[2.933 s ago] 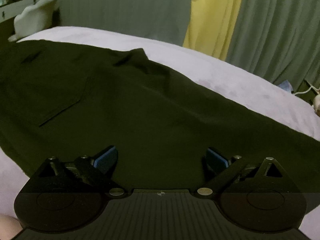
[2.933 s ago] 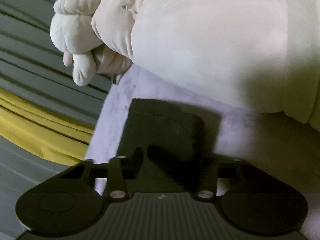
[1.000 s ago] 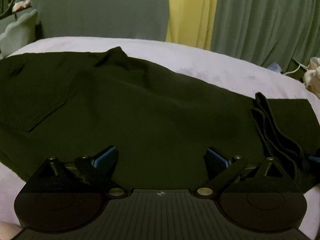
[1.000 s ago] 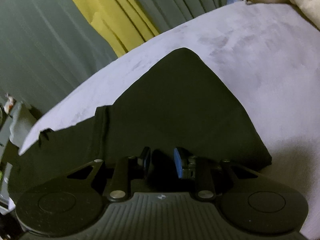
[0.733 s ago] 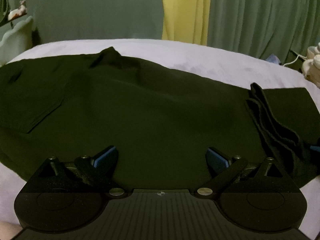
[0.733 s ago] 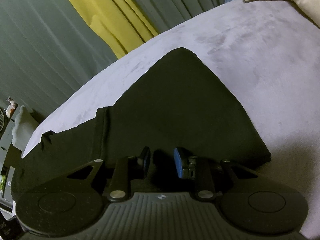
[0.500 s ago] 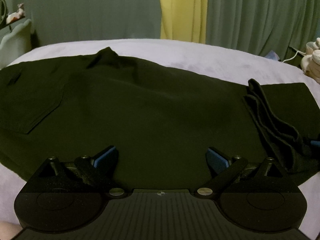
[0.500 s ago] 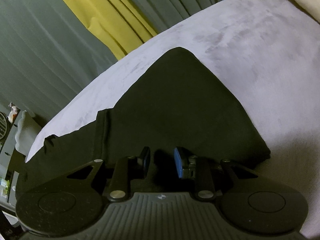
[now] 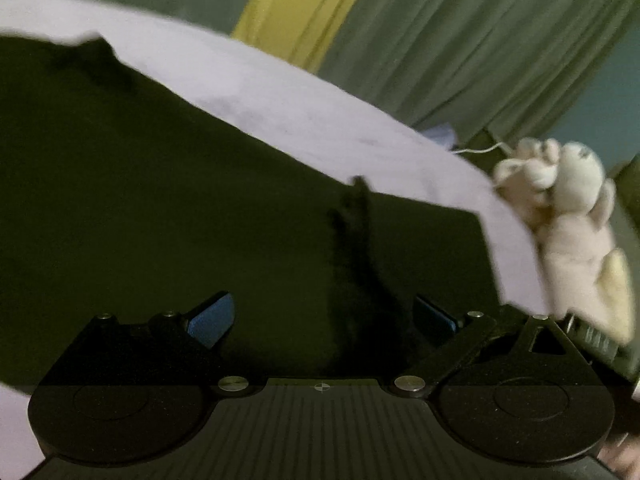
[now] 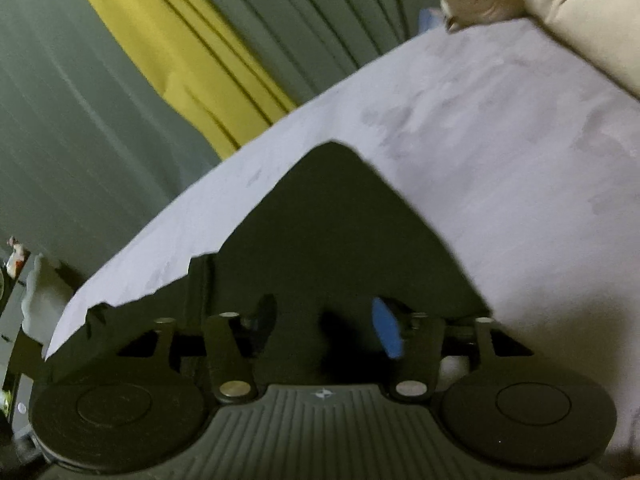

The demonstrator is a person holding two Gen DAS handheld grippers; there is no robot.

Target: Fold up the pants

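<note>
Dark pants are lying across a pale bed. The left gripper is hovering spread wide. The right gripper has just been opening, jaws apart over the folded leg stretching toward twelve o'clock.

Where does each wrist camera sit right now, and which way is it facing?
Left wrist: behind the open left gripper, looking down over the pants on the bed towards curtains and a plush toy; skin shows at the bottom right corner.
Right wrist: behind the right gripper, jaws just opened, facing the folded pants end, bed and curtains; no hand visible.
Shared: pants, bed, curtains, plush toy.
</note>
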